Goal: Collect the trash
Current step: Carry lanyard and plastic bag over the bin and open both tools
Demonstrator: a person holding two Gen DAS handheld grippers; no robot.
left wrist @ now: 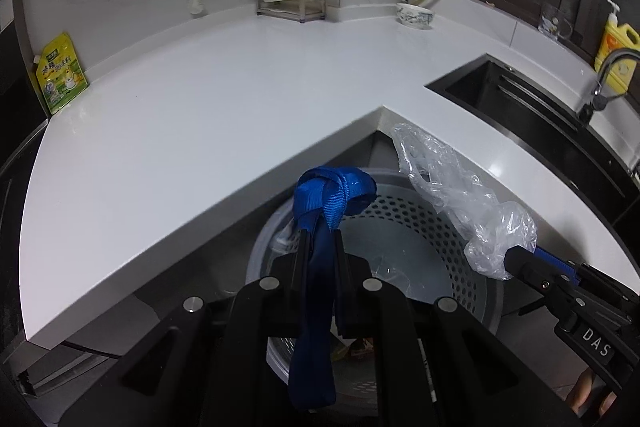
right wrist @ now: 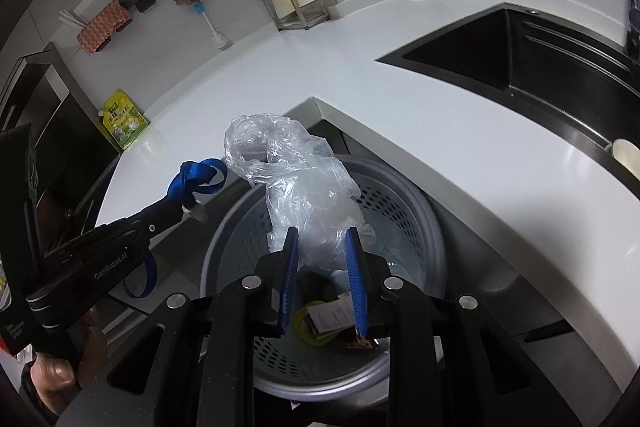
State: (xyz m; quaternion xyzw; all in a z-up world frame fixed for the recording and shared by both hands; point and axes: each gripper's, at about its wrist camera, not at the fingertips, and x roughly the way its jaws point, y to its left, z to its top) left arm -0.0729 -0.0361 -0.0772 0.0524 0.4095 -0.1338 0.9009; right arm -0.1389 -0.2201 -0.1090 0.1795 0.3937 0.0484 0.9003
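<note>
left hand-held gripper pinches blue strap (over perforated bin).

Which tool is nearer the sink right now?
Right. The right tool, holding the plastic bag, hangs nearer the sink; the left tool, gripping the blue strap, sits farther away.

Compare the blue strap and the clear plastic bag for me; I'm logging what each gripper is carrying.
The woven blue fabric strap is opaque and knotted, while the crumpled clear plastic bag is see-through and loose. The left gripper is shut tight on the strap; the right gripper stands wider around the bag's bulk. Both are held above the grey perforated bin.
</note>
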